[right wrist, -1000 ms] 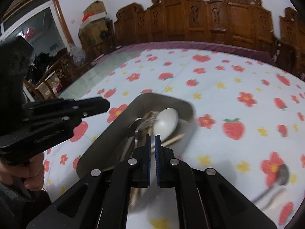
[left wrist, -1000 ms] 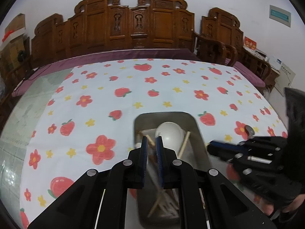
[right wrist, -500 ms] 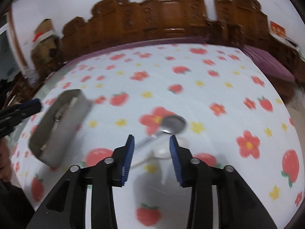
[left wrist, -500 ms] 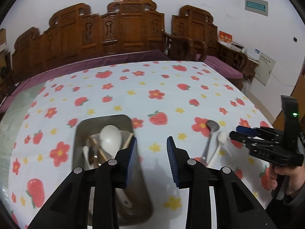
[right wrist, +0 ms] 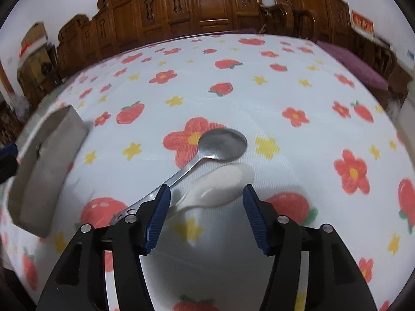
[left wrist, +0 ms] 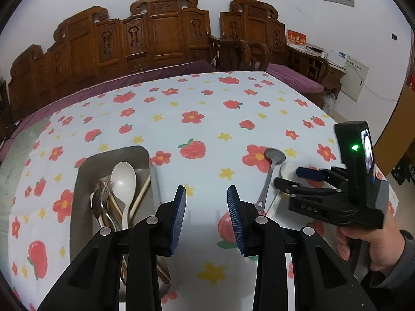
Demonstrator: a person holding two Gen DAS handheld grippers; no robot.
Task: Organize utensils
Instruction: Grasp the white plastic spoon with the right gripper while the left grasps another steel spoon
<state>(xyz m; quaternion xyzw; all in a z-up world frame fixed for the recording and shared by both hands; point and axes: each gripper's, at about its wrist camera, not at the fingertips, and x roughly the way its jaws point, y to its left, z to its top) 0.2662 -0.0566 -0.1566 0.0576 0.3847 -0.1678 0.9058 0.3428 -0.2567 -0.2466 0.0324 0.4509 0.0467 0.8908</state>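
Note:
A steel tray [left wrist: 83,171] on the flowered cloth holds a white spoon [left wrist: 124,178], forks and chopsticks. My left gripper [left wrist: 206,202] hovers just right of the tray, open, with only cloth between its fingers. To the right, a metal spoon [right wrist: 223,143] and a white ceramic spoon [right wrist: 223,184] lie side by side on the cloth. My right gripper [right wrist: 206,199] hangs low over them with its jaws opening. The white spoon's bowl lies between the fingertips and neither pad touches it. In the left wrist view the right gripper [left wrist: 298,178] hides most of the white spoon, beside the metal spoon [left wrist: 272,160].
The tray [right wrist: 49,155] is left of the right gripper, its near wall facing it. Carved wooden chairs [left wrist: 160,33] line the far edge of the table. A person's hand [left wrist: 363,243] holds the right gripper at the table's right edge.
Both grippers were shut over the tray a second ago. Both have swung right and opened. The right one has dropped to the two spoons on the cloth and spread wider.

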